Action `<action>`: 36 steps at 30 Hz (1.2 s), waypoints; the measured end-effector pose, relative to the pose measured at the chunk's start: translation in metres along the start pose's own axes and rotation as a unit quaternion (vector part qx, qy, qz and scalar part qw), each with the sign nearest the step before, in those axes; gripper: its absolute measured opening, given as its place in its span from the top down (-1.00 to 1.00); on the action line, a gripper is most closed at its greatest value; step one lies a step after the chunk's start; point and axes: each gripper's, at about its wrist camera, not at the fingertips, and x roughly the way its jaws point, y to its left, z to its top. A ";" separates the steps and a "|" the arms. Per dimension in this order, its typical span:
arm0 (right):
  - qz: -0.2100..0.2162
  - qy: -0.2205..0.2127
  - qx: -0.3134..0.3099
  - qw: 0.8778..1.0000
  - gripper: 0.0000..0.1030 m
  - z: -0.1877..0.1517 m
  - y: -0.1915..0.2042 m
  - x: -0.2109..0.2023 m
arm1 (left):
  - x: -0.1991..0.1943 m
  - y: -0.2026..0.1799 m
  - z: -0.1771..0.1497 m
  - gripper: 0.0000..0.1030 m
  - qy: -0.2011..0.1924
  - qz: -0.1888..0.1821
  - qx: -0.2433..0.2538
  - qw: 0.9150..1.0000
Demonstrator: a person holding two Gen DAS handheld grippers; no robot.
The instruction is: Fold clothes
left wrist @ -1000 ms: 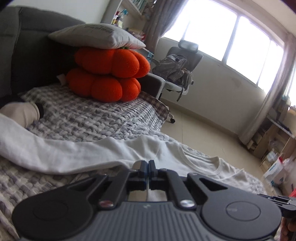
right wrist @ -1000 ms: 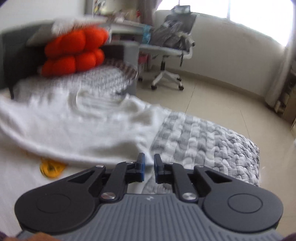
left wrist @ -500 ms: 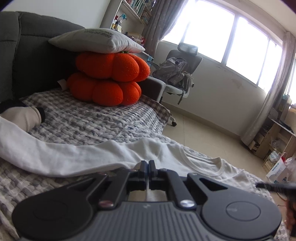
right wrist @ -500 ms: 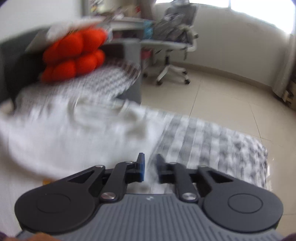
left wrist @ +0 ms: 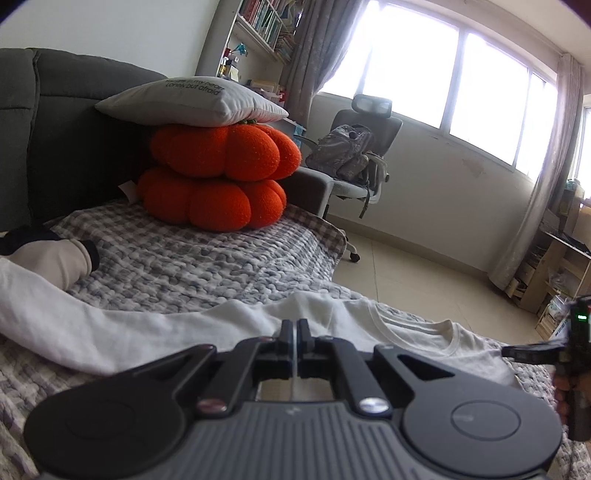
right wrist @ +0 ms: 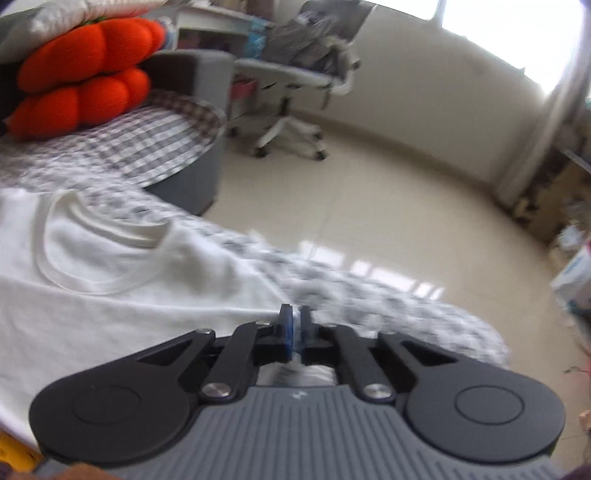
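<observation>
Left claw (left wrist: 296,326) and right claw (right wrist: 294,320) are each pinched onto an edge of the white shirt (right wrist: 122,280) spread across the lower frame on the bed (left wrist: 207,266); light, limp fabric, so grip seams or corners.

I'm in a home bedroom: grey checked quilted bedspread (left wrist: 207,258), orange pumpkin-shaped plush cushions (left wrist: 218,177), far wall bookshelf (left wrist: 266,26), grey swivel office chair (left wrist: 365,147).

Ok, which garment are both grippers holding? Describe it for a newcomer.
On the grey checked blanket, before the stacked orange pumpkin cushions, lies a white long-sleeved shirt. Unlike the beige garment beside it, it has a ribbed round collar.
</observation>
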 end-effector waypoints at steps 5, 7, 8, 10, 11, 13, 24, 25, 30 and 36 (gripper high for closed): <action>0.089 -0.032 0.037 0.995 0.75 -0.026 -0.022 -0.055 | 0.002 0.002 -0.002 0.98 0.005 -0.008 -0.003 1.000; 0.113 -0.031 0.021 0.993 0.75 -0.037 -0.014 -0.069 | 0.004 0.003 -0.003 0.98 0.011 -0.010 -0.008 1.000; 0.112 -0.020 0.009 0.993 0.75 -0.043 -0.008 -0.068 | 0.005 0.005 -0.003 0.98 0.016 -0.011 -0.016 1.000; 0.085 0.003 -0.022 0.996 0.70 -0.053 0.003 -0.063 | 0.007 0.009 -0.003 0.98 0.027 -0.013 -0.031 0.999; 0.070 -0.007 -0.031 0.997 0.58 -0.053 0.005 -0.066 | 0.010 0.010 -0.004 0.97 0.036 -0.014 -0.033 0.999; 0.052 -0.022 -0.044 0.997 0.58 -0.054 0.009 -0.072 | 0.016 0.013 -0.006 0.97 0.054 -0.016 -0.037 0.998; 0.156 -0.044 -0.047 0.986 0.49 -0.061 0.032 -0.102 | 0.042 0.022 -0.014 0.38 0.123 -0.025 -0.046 0.991; 0.165 -0.046 -0.047 0.984 0.38 -0.062 0.034 -0.104 | 0.042 0.021 -0.015 0.38 0.122 -0.025 -0.044 0.991; 0.166 -0.032 0.042 0.985 0.25 -0.072 0.013 -0.099 | 0.042 0.015 -0.018 0.66 0.120 -0.026 -0.035 0.992; 0.047 -0.060 -0.080 0.994 0.39 -0.083 0.038 -0.098 | 0.036 0.010 -0.016 0.88 0.114 -0.036 -0.040 0.992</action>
